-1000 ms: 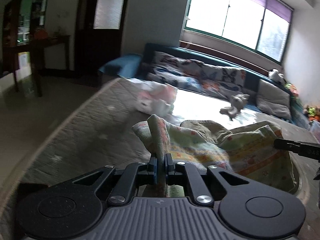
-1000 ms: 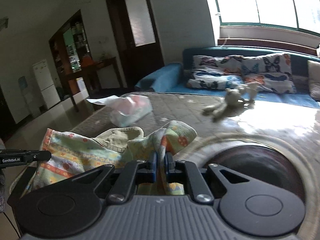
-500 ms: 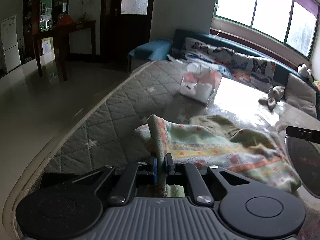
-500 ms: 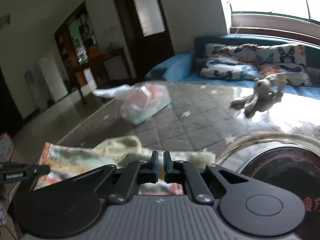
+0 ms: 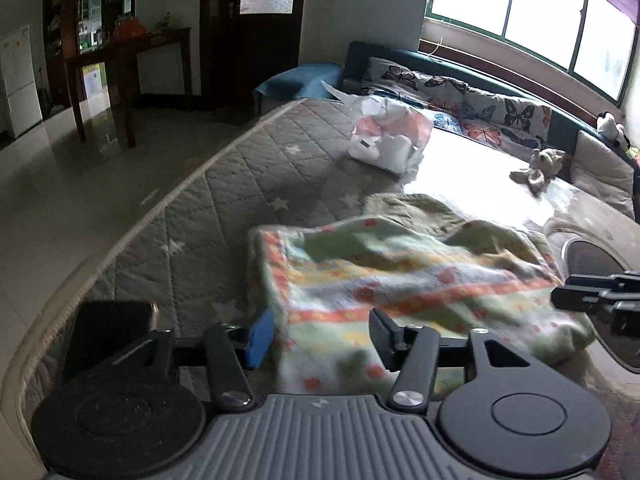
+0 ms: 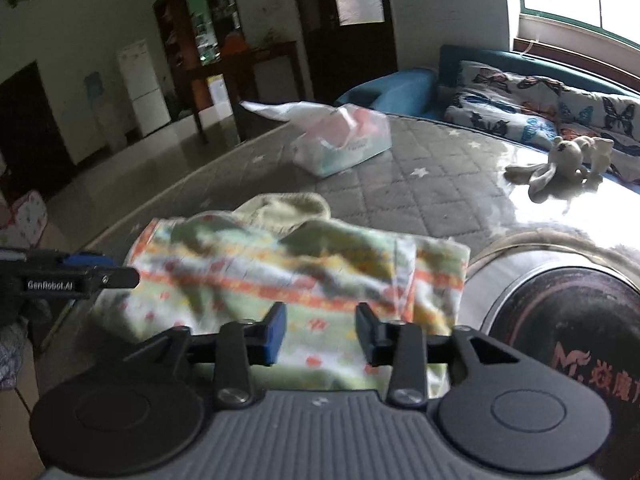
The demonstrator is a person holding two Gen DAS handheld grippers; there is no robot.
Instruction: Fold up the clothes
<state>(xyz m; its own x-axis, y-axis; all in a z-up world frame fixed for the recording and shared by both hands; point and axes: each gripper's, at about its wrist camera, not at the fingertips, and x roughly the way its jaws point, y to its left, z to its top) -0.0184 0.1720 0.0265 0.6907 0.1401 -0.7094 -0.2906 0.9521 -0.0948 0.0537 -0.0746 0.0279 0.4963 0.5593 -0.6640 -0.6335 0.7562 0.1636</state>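
A pale green garment with orange and yellow flower stripes [image 5: 404, 280] lies folded on the grey quilted mattress [image 5: 248, 184]; an olive piece [image 5: 408, 208] shows under its far edge. My left gripper [image 5: 322, 336] is open, its jaws straddling the garment's near left corner. My right gripper [image 6: 320, 334] is open over the garment's [image 6: 288, 272] near edge. Each gripper shows at the side of the other's view: the right one [image 5: 600, 296], the left one [image 6: 68, 276].
A plastic bag of tissue packs [image 5: 390, 136] and a grey plush rabbit [image 6: 560, 164] lie farther back on the mattress. A dark round object [image 6: 560, 320] sits right of the garment. Butterfly cushions [image 5: 480, 108] line a blue sofa. The mattress edge drops to a tiled floor [image 5: 60, 184] at left.
Both grippers lowered the garment onto the mattress and opened, letting go of its corners. The garment now lies flat instead of hanging bunched from the jaws.
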